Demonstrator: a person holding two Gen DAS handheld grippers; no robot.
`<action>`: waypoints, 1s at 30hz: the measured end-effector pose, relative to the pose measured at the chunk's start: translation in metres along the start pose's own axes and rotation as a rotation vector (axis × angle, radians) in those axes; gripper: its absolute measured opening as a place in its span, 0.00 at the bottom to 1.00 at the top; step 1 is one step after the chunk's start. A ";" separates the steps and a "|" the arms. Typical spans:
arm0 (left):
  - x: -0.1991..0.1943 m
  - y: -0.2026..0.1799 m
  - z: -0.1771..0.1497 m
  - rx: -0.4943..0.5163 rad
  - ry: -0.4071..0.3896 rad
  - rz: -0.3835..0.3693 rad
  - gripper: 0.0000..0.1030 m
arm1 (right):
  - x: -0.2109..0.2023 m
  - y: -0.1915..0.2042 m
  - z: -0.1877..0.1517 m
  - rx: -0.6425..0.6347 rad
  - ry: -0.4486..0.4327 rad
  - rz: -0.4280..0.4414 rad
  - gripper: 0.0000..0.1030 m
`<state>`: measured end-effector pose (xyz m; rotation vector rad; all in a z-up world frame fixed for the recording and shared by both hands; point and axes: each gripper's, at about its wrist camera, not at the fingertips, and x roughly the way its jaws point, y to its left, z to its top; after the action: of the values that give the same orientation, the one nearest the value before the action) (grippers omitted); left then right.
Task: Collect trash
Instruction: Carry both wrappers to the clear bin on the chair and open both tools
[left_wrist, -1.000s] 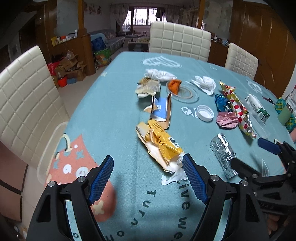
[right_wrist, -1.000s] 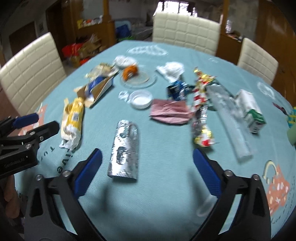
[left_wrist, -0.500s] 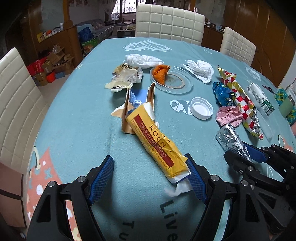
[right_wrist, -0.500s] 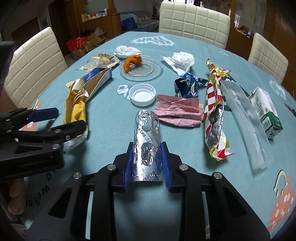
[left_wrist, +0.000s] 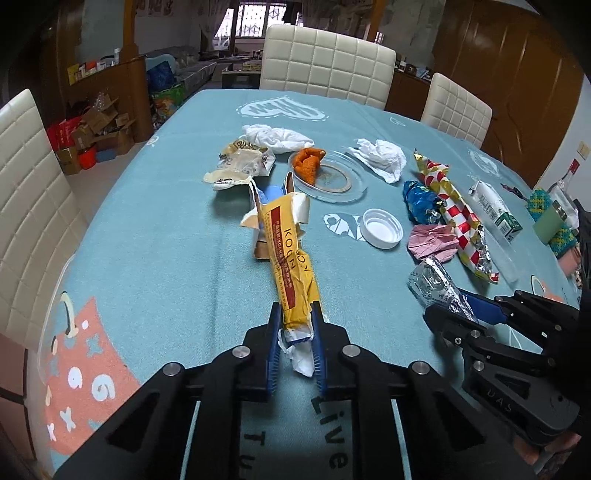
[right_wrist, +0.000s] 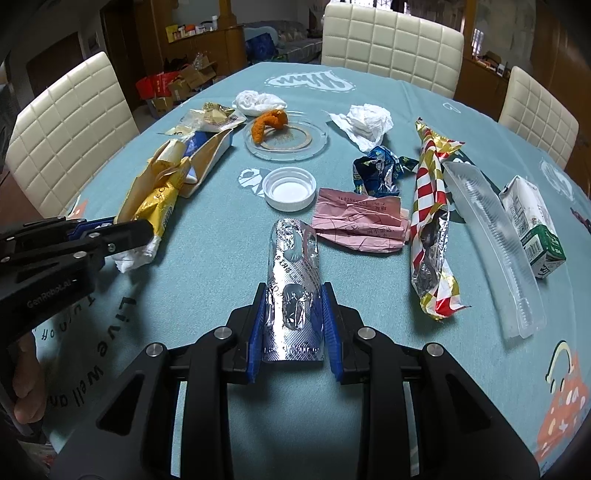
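My left gripper (left_wrist: 295, 332) is shut on the near end of a long yellow wrapper (left_wrist: 290, 258), which stretches away over the teal tablecloth. It also shows in the right wrist view (right_wrist: 157, 206), with the left gripper (right_wrist: 110, 230) at its end. My right gripper (right_wrist: 293, 314) is shut on a silver blister pack (right_wrist: 293, 273), also visible in the left wrist view (left_wrist: 439, 284). More trash lies beyond: a pink paper (right_wrist: 360, 223), a red-and-gold wrapper (right_wrist: 432, 221), a blue foil wrapper (right_wrist: 376, 171), a white cap (right_wrist: 290, 188).
A glass plate (right_wrist: 306, 146) with an orange peel (right_wrist: 267, 122) sits mid-table. White tissues (right_wrist: 364, 123), a torn box (right_wrist: 207, 158), a clear plastic tray (right_wrist: 491, 236) and a small carton (right_wrist: 532, 225) lie around. Cream chairs (right_wrist: 391, 37) ring the table.
Both grippers came forward and closed: the right one on the blister pack first, then the left one on the yellow wrapper's near end.
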<state>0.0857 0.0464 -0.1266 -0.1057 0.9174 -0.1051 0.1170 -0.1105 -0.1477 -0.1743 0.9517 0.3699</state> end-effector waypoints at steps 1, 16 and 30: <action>-0.003 0.000 -0.001 0.005 -0.009 0.004 0.14 | -0.003 0.002 0.000 -0.004 -0.005 -0.002 0.29; -0.053 0.045 -0.012 -0.016 -0.138 0.129 0.14 | -0.023 0.043 0.014 -0.076 -0.050 0.014 0.29; -0.087 0.153 -0.022 -0.186 -0.216 0.297 0.14 | -0.003 0.158 0.071 -0.294 -0.107 0.123 0.29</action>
<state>0.0222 0.2084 -0.0923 -0.1490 0.7164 0.2634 0.1090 0.0559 -0.1016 -0.3614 0.8012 0.6275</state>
